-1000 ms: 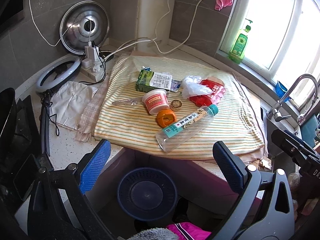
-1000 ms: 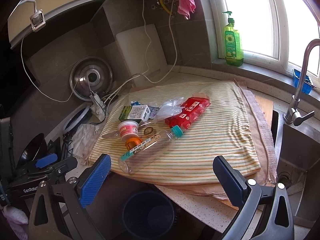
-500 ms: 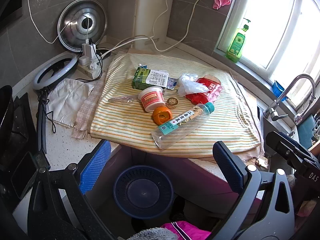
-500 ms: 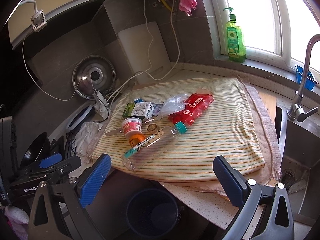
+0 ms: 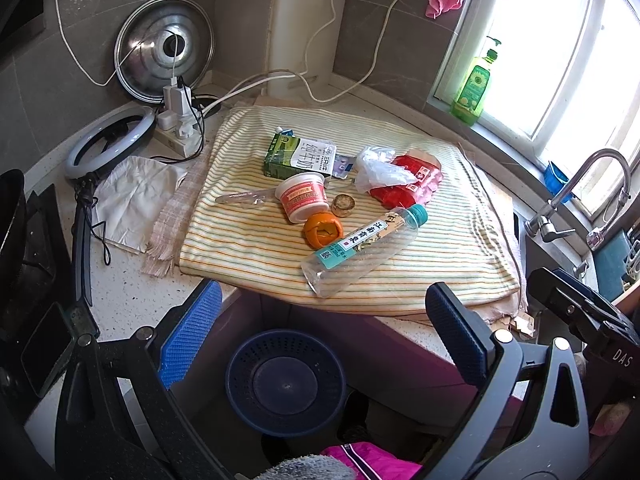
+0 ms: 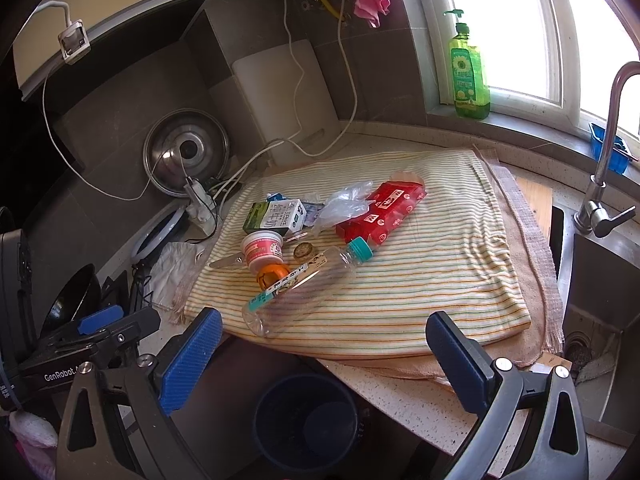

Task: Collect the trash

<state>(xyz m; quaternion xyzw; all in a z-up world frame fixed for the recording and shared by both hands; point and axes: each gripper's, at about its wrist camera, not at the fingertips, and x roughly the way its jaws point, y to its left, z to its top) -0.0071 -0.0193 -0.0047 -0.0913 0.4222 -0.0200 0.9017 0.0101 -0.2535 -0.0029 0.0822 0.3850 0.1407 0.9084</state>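
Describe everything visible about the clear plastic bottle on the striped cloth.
The plastic bottle is clear, looks empty, and lies on its side on the striped cloth. It has a teal cap, still on, and a long label with teal ends and printed characters. Its base points toward the counter's near edge, its cap toward the red packet. The orange peel sits right beside it.

A speckled countertop [image 5: 120, 300] carries a striped cloth [image 5: 248, 248] at its centre, a crumpled white rag [image 5: 132, 200] at nine o'clock and a power strip [image 5: 178, 136] at eleven o'clock

Home kitchen, seemingly: sink faucet [image 6: 608, 148], dish soap [image 6: 468, 68], pot lid [image 5: 164, 48].
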